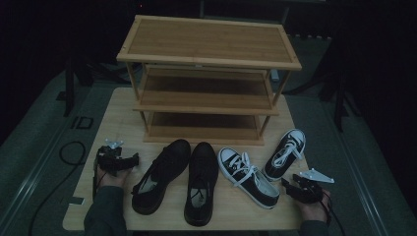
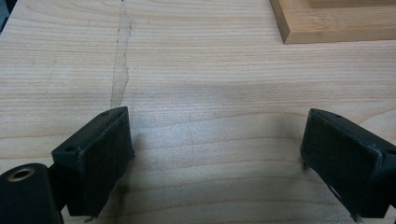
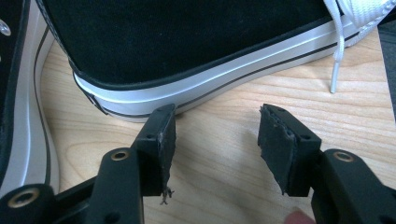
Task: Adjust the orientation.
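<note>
— Where's the rack (image 1: 209,73)?
— At the back of the counter (image 1: 108,118).
— And the shoes?
— In front of it: leather pair (image 1: 177,179) left, sneakers (image 1: 263,167) right, a gripper beside each.

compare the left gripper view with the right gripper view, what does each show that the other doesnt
The left gripper view alone shows a corner of the wooden shoe rack at upper right and a long pale streak running down the bare tabletop, with the left gripper standing wide open over it.

The right gripper view alone shows the heel of a black canvas sneaker with its white rubber sole, a dangling white lace, and a second sneaker's edge at left; the right gripper is open just short of the heel.

Both share the light wooden table and empty jaws.
</note>
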{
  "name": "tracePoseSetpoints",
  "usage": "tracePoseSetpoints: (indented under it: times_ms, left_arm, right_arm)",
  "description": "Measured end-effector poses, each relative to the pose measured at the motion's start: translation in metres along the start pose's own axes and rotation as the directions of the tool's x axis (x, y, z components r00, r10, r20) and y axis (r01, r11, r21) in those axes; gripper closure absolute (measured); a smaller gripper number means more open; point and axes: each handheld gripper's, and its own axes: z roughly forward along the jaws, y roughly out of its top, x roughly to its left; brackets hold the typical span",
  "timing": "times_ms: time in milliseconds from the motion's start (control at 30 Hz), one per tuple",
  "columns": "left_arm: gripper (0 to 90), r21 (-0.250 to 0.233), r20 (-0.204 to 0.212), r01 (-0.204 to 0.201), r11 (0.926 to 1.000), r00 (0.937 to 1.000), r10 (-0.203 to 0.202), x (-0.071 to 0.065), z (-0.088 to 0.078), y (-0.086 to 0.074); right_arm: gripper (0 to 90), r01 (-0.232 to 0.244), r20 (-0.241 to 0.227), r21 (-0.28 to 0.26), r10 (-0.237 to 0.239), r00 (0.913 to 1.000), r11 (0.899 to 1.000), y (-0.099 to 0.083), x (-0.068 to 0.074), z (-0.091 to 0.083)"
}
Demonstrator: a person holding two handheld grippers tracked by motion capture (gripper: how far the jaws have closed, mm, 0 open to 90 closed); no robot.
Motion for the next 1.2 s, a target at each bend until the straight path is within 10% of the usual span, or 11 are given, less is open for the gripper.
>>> tracePoseSetpoints:
  times_ms: [433, 767, 1200]
  left_arm:
    - [23.4, -0.027, 0.0, -0.001, 0.9996, 1.0, 0.001, 0.002, -0.003, -0.002]
    - [50.9, 0.029, 0.038, -0.041, 0.9988, 0.9985, 0.04, 0.009, -0.013, 0.003]
    - [57.1, 0.093, 0.188, -0.161, 0.9825, 0.9719, 0.141, 0.01, -0.038, 0.015]
  right_arm:
    - [42.9, 0.005, -0.007, 0.002, -0.005, 1.0, 1.0, 0.0, 0.001, 0.0]
    - [41.7, 0.01, -0.008, 0.003, -0.01, 0.9999, 1.0, 0.0, 0.001, 0.001]
    - [38.1, 0.012, -0.006, 0.007, -0.012, 0.9999, 1.0, 0.0, 0.003, 0.001]
